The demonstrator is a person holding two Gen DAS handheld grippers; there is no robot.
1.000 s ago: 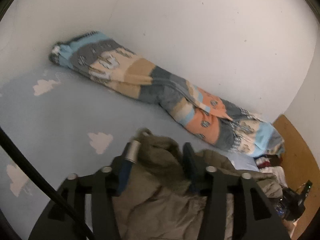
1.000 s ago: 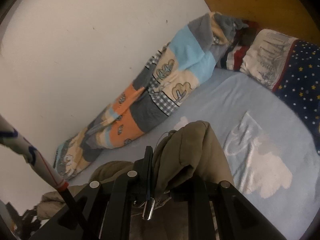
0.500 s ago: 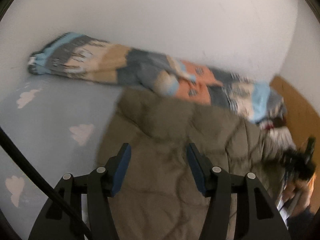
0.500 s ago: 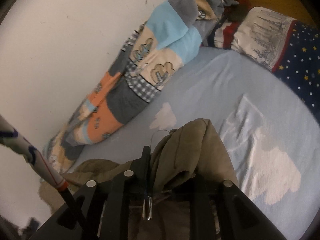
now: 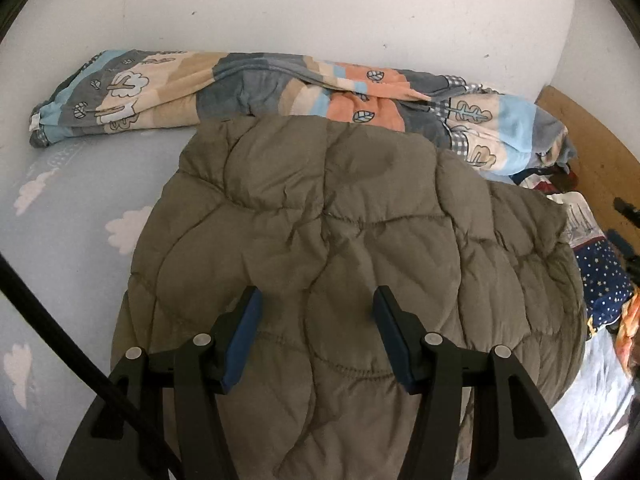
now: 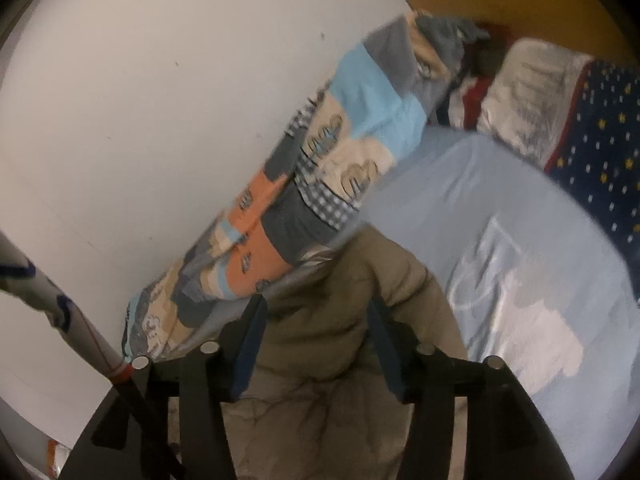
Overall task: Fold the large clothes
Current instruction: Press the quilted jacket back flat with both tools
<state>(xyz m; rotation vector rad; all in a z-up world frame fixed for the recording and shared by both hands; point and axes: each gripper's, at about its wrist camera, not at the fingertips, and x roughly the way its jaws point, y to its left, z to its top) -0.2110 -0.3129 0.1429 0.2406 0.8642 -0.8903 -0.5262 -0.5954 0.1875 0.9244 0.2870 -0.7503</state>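
Pale blue cloud-print bedsheet [image 5: 72,264] bears olive quilted jacket [image 5: 340,240] spread flat, far edge touching patchwork blanket [image 5: 280,88] along the wall; left gripper [image 5: 316,312] jaws apart above it, right gripper [image 6: 316,316] jaws just opened, jacket fold loose between.

Bed [image 5: 72,248] carries jacket [image 5: 340,216], blanket [image 5: 260,84], pillows [image 6: 560,112].

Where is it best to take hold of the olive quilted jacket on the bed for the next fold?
Probably the olive quilted jacket at its left edge, coming in from the bare sheet side: that hem lies flat and clear, while the far edge rests against the rolled blanket.
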